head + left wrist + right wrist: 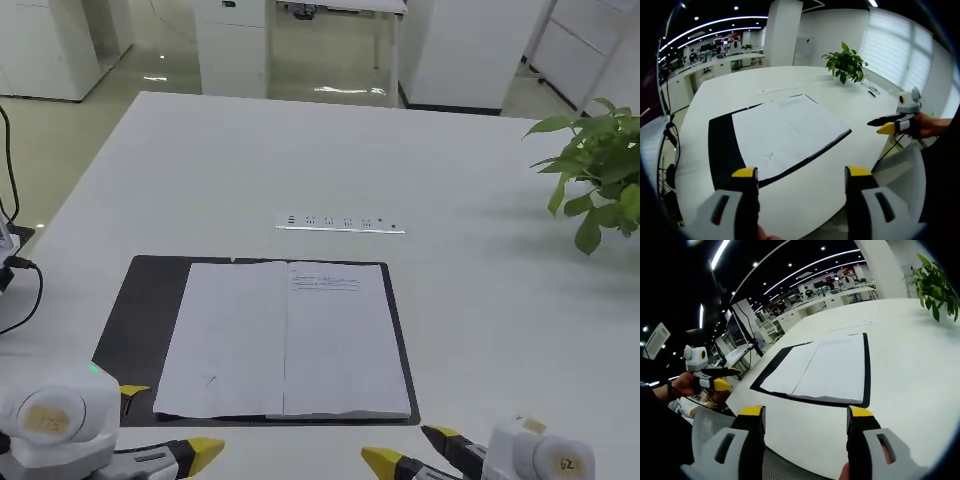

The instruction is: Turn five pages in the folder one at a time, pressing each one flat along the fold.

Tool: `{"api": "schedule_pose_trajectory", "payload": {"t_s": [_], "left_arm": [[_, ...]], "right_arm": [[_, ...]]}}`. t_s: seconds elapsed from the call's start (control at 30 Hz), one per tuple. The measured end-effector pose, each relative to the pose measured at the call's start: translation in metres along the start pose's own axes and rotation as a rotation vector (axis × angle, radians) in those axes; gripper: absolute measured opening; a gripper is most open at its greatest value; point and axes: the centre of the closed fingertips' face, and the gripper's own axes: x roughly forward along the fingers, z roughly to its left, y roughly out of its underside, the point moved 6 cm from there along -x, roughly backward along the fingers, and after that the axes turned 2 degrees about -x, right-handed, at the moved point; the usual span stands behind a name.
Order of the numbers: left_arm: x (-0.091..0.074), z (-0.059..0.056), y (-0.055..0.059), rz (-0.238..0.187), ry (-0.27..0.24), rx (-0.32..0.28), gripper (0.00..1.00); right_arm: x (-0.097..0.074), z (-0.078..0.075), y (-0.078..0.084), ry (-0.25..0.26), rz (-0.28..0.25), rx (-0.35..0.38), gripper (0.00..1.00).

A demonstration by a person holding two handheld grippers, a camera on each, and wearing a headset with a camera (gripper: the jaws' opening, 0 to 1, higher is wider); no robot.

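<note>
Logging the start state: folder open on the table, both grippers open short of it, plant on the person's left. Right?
No: the head view shows the plant on the person's right. The folder does lie open on the table, with the left gripper and right gripper open short of it.

The white table carried an open folder, lying flat near the front edge with its black cover under white pages. Behind it, apart, a narrow socket strip sat in the surface. A green plant stood at the right side
</note>
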Motion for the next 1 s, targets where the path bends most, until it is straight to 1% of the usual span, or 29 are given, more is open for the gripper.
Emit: {"api": "schedule_pose_trajectory", "payload": {"t_s": [0.1, 0.2, 0.23, 0.33, 0.4, 0.5, 0.57, 0.7, 0.8, 0.9, 1.0], "left_arm": [[0.001, -0.003, -0.001, 0.005, 0.010, 0.014, 0.70], [0.002, -0.003, 0.000, 0.020, 0.024, 0.034, 0.70], [0.004, -0.002, 0.001, 0.034, 0.030, 0.047, 0.70], [0.006, 0.003, 0.001, 0.060, 0.035, 0.079, 0.69], [0.005, 0.005, -0.001, 0.066, 0.034, 0.089, 0.69], [0.007, 0.008, -0.004, 0.070, 0.037, 0.093, 0.69], [0.010, 0.010, -0.006, 0.075, 0.040, 0.101, 0.68], [0.017, 0.006, -0.011, 0.092, 0.057, 0.122, 0.68], [0.025, 0.003, -0.018, 0.100, 0.066, 0.137, 0.68], [0.034, 0.000, -0.027, 0.092, 0.071, 0.157, 0.67], [0.045, -0.003, -0.034, 0.087, 0.083, 0.153, 0.66]], "right_arm": [[-0.004, -0.003, 0.005, 0.012, -0.001, 0.012, 0.65], [-0.007, -0.007, 0.009, 0.016, 0.001, 0.021, 0.65], [-0.008, -0.009, 0.011, 0.019, 0.004, 0.024, 0.65], [-0.013, -0.014, 0.013, 0.028, 0.006, 0.022, 0.65], [-0.018, -0.018, 0.013, 0.039, -0.005, 0.030, 0.65], [-0.022, -0.021, 0.013, 0.043, -0.026, 0.042, 0.66], [-0.023, -0.023, 0.015, 0.044, -0.029, 0.047, 0.66], [-0.023, -0.024, 0.014, 0.043, -0.029, 0.049, 0.68], [-0.023, -0.025, 0.013, 0.037, -0.028, 0.044, 0.68], [-0.023, -0.027, 0.012, 0.027, -0.025, 0.042, 0.69], [-0.022, -0.029, 0.011, 0.022, -0.024, 0.044, 0.69]]}}
